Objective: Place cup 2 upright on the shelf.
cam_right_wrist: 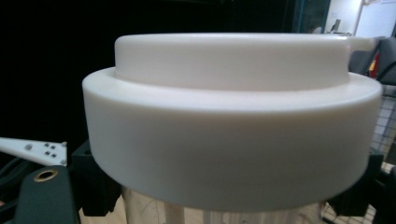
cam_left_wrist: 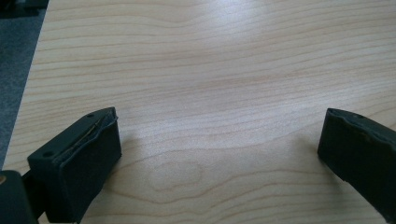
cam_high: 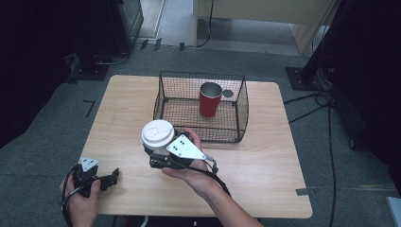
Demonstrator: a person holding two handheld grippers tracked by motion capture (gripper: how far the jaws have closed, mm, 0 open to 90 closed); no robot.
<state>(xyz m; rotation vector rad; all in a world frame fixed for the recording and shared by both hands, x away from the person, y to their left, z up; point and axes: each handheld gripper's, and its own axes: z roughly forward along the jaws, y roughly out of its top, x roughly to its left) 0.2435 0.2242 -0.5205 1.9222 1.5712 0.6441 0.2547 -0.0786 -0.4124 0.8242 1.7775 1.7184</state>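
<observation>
— White plastic, that domed lid (cam_high: 158, 132); we see it capping a clear cup whose long axis stands upright, lid facing up, above the pale wooden table (cam_high: 265, 161).

— We agree. Our right gripper (cam_high: 158, 153) has its black jaws clamped on the cup just under the lid, one on each side in the right gripper view, in front of the black wire basket (cam_high: 239, 118).

— And the red cylindrical cup (cam_high: 209, 99)?

— We see it standing upright inside that basket, mouth up, towards the far wall.

— Our left gripper (cam_high: 111, 178)?

— It sits low at the table's near left corner, jaws spread wide apart over bare wood, holding nothing.
</observation>
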